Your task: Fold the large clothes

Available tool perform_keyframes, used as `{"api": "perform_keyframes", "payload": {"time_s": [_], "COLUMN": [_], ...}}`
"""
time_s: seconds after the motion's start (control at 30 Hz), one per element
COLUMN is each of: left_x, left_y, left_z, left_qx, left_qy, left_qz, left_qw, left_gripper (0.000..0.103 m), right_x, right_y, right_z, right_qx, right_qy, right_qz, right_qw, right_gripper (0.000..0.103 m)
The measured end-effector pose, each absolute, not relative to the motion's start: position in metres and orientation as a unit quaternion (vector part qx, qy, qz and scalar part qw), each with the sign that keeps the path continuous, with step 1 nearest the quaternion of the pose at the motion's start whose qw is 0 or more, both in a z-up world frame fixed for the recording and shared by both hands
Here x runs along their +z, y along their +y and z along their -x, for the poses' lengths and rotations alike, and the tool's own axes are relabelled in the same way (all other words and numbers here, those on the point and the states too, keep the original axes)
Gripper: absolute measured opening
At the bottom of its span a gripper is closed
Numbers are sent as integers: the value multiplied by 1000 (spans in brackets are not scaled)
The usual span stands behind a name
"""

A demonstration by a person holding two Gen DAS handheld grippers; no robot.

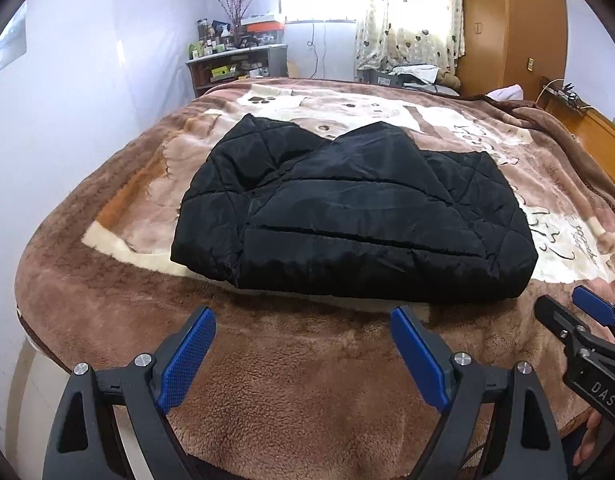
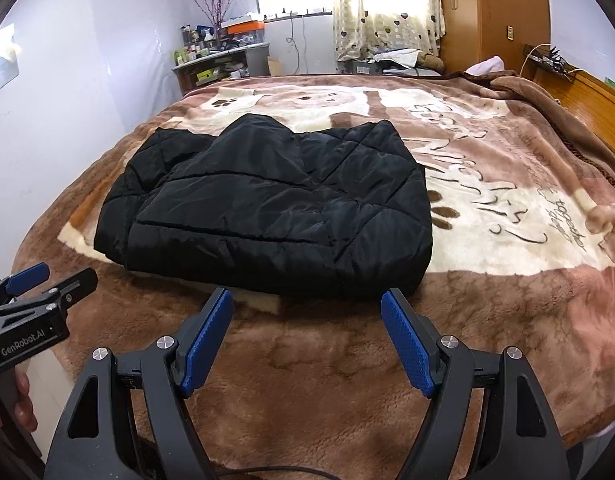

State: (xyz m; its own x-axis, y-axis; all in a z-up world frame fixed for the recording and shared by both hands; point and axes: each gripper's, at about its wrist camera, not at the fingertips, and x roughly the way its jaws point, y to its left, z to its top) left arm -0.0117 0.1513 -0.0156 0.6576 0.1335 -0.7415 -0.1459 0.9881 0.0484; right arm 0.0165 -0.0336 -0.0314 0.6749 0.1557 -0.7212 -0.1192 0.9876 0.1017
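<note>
Nearest the lens, the left black two-finger gripper with blue ribbed pads [image 1: 303, 344] hovers over the bare front strip of the brown plush bear-print blanket [image 1: 307, 380], jaws spread wide and holding nothing. Just ahead of its fingertips lies the black quilted padded jacket [image 1: 347, 224], gathered into a compact, roughly rectangular bundle with a smoother panel laid over the quilted layers; it sits flat in the middle of the bed, probably so both tools can reach its near hem.

To the right, the right black two-finger gripper with blue ribbed pads [image 2: 307, 332] hangs at about the same height, equally wide open and empty, its tips just short of the jacket's near right corner. The pair stands side by side and apart from the cloth, which suggests either a pause before the next fold or a finished bundle. Beyond the jacket, the cluttered grey shelf unit [image 2: 223, 60] stands against the far wall.
</note>
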Motion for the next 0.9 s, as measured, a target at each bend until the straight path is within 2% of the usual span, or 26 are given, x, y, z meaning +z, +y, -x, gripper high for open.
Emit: {"api": "perform_keyframes", "payload": {"time_s": [0.9], "left_x": [-16], "left_y": [143], "left_z": [24], "left_qx": [70], "left_qy": [399], "left_qz": [31], "left_qw": [914], "left_gripper": [89], "right_x": [-31], "right_y": [-27], "right_z": [-5], "right_qx": [78], "right_qy": [397], "right_qz": [-25], "right_qw": [914], "right_gripper": [76]}}
